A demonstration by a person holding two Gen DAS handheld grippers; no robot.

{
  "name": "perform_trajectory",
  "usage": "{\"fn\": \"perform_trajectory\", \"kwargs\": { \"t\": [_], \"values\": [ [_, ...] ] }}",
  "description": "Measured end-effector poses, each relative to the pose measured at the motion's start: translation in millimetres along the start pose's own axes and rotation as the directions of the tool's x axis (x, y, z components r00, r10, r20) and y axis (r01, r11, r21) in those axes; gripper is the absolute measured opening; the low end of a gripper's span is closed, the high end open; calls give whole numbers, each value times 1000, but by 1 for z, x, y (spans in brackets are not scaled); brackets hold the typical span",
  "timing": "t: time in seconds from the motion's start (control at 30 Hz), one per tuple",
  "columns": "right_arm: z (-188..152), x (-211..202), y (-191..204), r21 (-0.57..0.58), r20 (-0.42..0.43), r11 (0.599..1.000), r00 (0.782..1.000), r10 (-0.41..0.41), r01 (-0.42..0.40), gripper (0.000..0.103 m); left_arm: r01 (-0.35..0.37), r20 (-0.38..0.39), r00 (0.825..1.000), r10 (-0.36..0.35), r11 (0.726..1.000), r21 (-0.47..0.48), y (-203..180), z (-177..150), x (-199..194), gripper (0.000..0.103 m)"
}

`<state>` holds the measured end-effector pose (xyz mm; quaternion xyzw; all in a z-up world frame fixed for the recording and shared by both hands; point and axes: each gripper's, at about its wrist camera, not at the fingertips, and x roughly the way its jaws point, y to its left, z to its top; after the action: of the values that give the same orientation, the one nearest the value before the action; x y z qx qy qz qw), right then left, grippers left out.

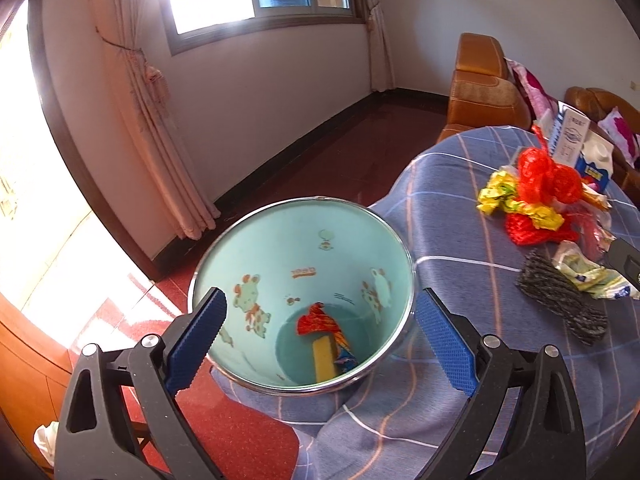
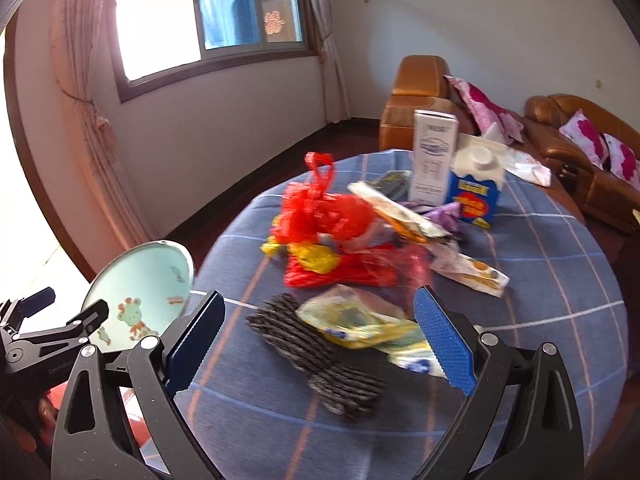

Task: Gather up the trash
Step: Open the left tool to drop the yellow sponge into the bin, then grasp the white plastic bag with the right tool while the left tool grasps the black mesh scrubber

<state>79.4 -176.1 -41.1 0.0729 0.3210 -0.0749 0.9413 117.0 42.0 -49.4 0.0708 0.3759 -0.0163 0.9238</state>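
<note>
A pale blue trash bin (image 1: 248, 256) with cartoon animals stands at the table's left edge; a red wrapper (image 1: 316, 318) and a yellow piece (image 1: 323, 356) lie inside. My left gripper (image 1: 320, 338) is open and empty above the bin's mouth. My right gripper (image 2: 320, 336) is open and empty over a black foam net (image 2: 304, 344) and a yellow-white crumpled wrapper (image 2: 360, 324). A red plastic bag (image 2: 320, 216) and more wrappers are piled mid-table. The bin also shows in the right wrist view (image 2: 156, 276), with the left gripper (image 2: 48, 328) beside it.
The round table has a blue checked cloth (image 2: 560, 280). A white carton (image 2: 434, 156) and a blue-white milk carton (image 2: 478, 184) stand at its far side. Brown sofas (image 2: 580, 136) with pink cushions lie behind. Red floor (image 1: 340, 152), curtain and window are to the left.
</note>
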Motion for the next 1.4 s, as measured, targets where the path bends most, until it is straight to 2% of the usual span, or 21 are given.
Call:
{"fn": "perform_trajectory", "kwargs": {
  "t": [0.27,0.37,0.5,0.67,0.8,0.83,0.87,0.9,0.93,1.0,1.1,1.23,1.4],
  "values": [
    [-11,-10,-44,41,-3,997,998,-70,70,92,82,-14,997,-81,995,65,-41,-10,-5,92],
    [-17,-12,-60,59,-13,994,996,-88,89,86,111,-22,994,-110,991,76,-54,-12,-6,92],
    [-23,-10,-75,63,-34,992,994,-108,110,86,142,-35,990,-139,984,106,-72,-17,-7,92],
    [-23,2,-88,99,-76,993,995,-64,71,85,160,-50,987,-154,975,152,-95,-21,-7,91],
    [-22,25,-82,53,-120,997,991,-54,61,82,158,-45,987,-152,971,178,-108,-20,-9,91],
    [-23,30,-81,47,-136,997,990,-48,54,74,154,-42,988,-149,970,186,-110,-19,-11,91],
    [-24,36,-81,46,-159,998,987,-39,46,60,151,-40,988,-146,970,190,-112,-19,-11,91],
    [-25,39,-82,49,-173,998,984,-32,41,53,150,-39,989,-145,970,194,-114,-19,-12,91],
    [-27,43,-83,61,-192,998,981,-13,25,40,149,-37,989,-144,969,195,-115,-18,-12,91],
    [-30,44,-86,79,-195,997,981,3,13,37,146,-37,989,-141,970,196,-117,-17,-12,91],
    [-31,38,-88,69,-177,997,984,-6,18,18,145,-38,989,-140,968,207,-121,-16,-13,91],
    [-28,19,-98,95,-118,995,993,-25,36,9,162,-40,987,-157,963,214,-129,-16,-14,91],
    [-20,-10,-116,136,-25,987,996,-87,90,7,194,-44,981,-189,958,212,-139,-15,-15,91]
  ]
}}
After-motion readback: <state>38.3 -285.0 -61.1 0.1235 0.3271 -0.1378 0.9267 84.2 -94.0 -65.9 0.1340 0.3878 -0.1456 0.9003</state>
